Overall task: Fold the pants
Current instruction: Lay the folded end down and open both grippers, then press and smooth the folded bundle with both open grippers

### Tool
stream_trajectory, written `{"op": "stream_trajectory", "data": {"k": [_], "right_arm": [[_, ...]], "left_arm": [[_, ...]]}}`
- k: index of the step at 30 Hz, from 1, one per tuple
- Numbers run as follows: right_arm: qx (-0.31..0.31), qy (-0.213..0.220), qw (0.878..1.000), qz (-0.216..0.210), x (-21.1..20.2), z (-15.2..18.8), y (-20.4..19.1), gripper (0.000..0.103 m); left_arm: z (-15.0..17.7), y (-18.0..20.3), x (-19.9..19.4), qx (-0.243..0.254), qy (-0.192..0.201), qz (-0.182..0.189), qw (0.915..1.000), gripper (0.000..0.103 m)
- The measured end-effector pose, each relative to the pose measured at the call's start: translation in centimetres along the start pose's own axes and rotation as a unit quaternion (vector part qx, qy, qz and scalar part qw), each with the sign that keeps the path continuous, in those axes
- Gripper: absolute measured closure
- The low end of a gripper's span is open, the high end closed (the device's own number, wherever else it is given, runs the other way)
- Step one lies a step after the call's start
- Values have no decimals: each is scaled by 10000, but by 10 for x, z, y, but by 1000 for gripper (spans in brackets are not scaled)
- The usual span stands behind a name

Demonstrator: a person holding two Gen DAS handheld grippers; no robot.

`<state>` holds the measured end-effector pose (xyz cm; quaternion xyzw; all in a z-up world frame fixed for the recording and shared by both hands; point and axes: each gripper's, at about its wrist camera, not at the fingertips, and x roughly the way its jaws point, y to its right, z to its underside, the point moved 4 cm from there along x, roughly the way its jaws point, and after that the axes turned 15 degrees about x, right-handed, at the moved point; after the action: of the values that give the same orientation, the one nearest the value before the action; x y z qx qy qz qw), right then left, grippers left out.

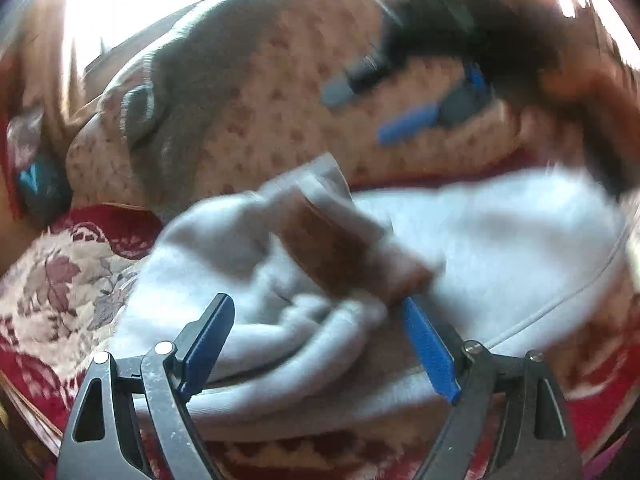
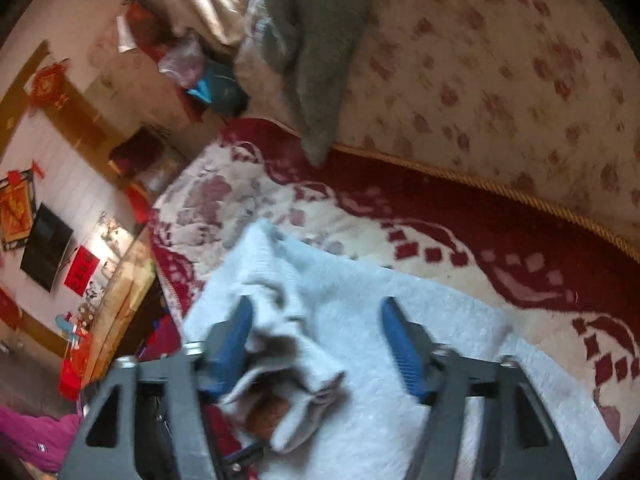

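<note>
Both views motion-blurred, pants edges smeared, left gripper spread wide over bunched cloth, right gripper spread, cloth loose between pads, unpinched

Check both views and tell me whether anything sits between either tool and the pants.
Nothing visible does. The left tool and the right tool both stand open right over the light grey pants, with bunched cloth lying between their fingers, on the red floral blanket.

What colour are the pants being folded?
Pale grey, nearly white; the pants show best in the right wrist view.
</note>
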<state>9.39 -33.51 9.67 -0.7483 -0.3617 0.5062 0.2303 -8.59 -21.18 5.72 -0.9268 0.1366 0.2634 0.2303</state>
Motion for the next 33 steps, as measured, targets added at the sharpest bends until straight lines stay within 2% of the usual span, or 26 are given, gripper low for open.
{"op": "stream_trajectory", "data": {"k": [2, 5, 10, 11, 13, 15, 17, 19, 21, 23, 25, 27, 28, 30, 31, 33], "right_arm": [[-122, -125, 9997, -168, 4, 5, -16, 18], [-164, -324, 9993, -92, 22, 13, -26, 15], [161, -794, 9967, 104, 76, 30, -17, 16], [198, -865, 9960, 122, 85, 34, -14, 18], [187, -963, 9951, 107, 95, 40, -13, 52], [179, -876, 9960, 28, 88, 40, -17, 71], [118, -788, 9967, -173, 74, 38, -25, 77], [180, -659, 9965, -478, 54, 35, -35, 88], [175, -628, 9952, -736, 42, 35, -45, 89], [26, -554, 9972, -508, 37, 40, -49, 89], [101, -551, 9979, -329, 41, 45, -45, 89], [206, -592, 9973, -378, 44, 49, -42, 88], [192, -585, 9980, -143, 46, 51, -39, 88], [130, -297, 9946, 984, 46, 51, -28, 86], [205, -175, 9913, 1292, 44, 50, -24, 83], [364, -69, 9950, 923, 41, 46, -31, 83]], "left_arm": [[-1, -18, -19, -244, 230, -7, 9994, 8], [1, -50, -33, -632, 364, 112, 9973, 7], [27, -73, -25, -861, 149, 220, 9959, 7], [31, -73, -25, -900, 112, 224, 9956, 7], [35, -75, -22, -915, 39, 253, 9955, 7], [34, -77, -26, -818, 164, 263, 9962, 7], [30, -80, -28, -713, 282, 311, 9966, 7], [24, -86, -29, -670, 412, 340, 9963, 7], [18, -92, -28, -726, 504, 459, 9950, 7], [16, -94, -21, -735, 520, 620, 9940, 7], [17, -96, -7, -829, 402, 597, 9940, 7], [22, -96, 12, -1015, 174, 849, 9911, 7], [26, -96, 21, -1101, 42, 926, 9896, 7], [33, -94, 36, -1146, -233, 952, 9886, 7], [35, -92, 39, -1129, -243, 926, 9890, 7], [37, -89, 40, -1093, -207, 845, 9902, 7]]}}
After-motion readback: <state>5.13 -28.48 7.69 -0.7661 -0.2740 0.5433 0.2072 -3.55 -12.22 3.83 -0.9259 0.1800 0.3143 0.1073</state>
